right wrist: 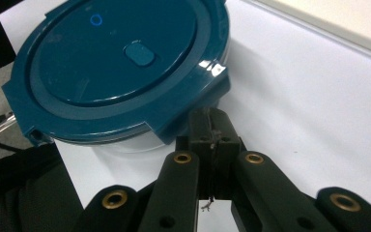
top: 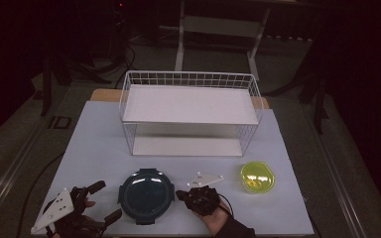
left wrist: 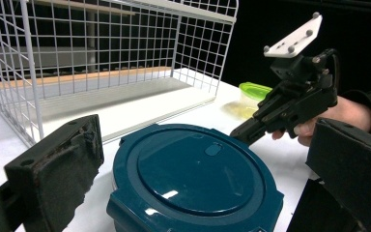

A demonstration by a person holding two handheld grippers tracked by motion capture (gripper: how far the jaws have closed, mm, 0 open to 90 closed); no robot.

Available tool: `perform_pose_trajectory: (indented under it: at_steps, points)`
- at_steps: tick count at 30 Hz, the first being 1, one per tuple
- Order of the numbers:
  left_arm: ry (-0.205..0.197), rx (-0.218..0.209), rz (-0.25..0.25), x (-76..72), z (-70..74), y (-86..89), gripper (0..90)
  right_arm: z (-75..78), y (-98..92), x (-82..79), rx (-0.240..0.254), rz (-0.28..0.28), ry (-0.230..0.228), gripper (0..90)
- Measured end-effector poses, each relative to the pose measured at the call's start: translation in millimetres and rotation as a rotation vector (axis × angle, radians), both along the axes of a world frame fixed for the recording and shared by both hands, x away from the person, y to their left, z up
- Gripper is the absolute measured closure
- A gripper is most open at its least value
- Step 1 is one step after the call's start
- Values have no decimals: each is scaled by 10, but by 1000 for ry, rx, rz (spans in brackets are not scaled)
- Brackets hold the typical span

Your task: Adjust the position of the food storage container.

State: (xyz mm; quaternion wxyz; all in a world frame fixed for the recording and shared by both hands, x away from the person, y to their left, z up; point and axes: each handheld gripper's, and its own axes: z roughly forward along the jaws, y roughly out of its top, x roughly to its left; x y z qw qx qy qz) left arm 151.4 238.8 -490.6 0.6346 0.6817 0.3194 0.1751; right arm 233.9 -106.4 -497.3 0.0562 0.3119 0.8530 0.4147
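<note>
The round dark-teal plastic container with a clip-on lid (top: 146,195) sits flat on the near middle of the white counter (top: 94,144), its clear lower wall showing beneath the lid in the right gripper view. Just right of it, the right hand-held gripper (top: 181,195) points left at the lid's rim, its jaws pressed together with nothing between them; in the right gripper view (right wrist: 212,126) the closed tips lie just beside a corner latch of the lid, and whether they touch it I cannot tell. At the near left corner, the left hand-held gripper (top: 108,201) has its jaws spread wide, one on either side of the container's left edge and apart from it. To the right of the right hand-held gripper stands a small yellow-green oval plastic box (top: 257,176). Farther back, a white wire two-tier shelf rack (top: 188,115) stands across the middle of the counter.
</note>
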Motion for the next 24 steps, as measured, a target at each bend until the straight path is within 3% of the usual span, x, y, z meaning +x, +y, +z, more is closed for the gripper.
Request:
perform_pose_trajectory:
  at_steps: [6, 10, 14, 17, 19, 24]
  points:
    - [-2, 17, -10, -4, 5, -35, 0, 103, -106, -40, 45, -23, -31, 786]
    - [4, 20, -12, -3, 6, -41, 0, 126, -104, -85, 43, -23, -72, 560]
    - [18, 17, -16, -16, 27, -47, 0, 144, -109, -84, 78, -16, -80, 373]
    - [21, 44, -9, -40, 53, -70, 0, 157, -122, -60, 110, -23, -61, 231]
    - [30, 54, -19, -39, 60, -81, 0, 165, -133, -42, 124, 2, -49, 130]
    - [48, 89, -40, -26, 109, -107, 0, 205, -155, -54, 137, -26, -74, 136]
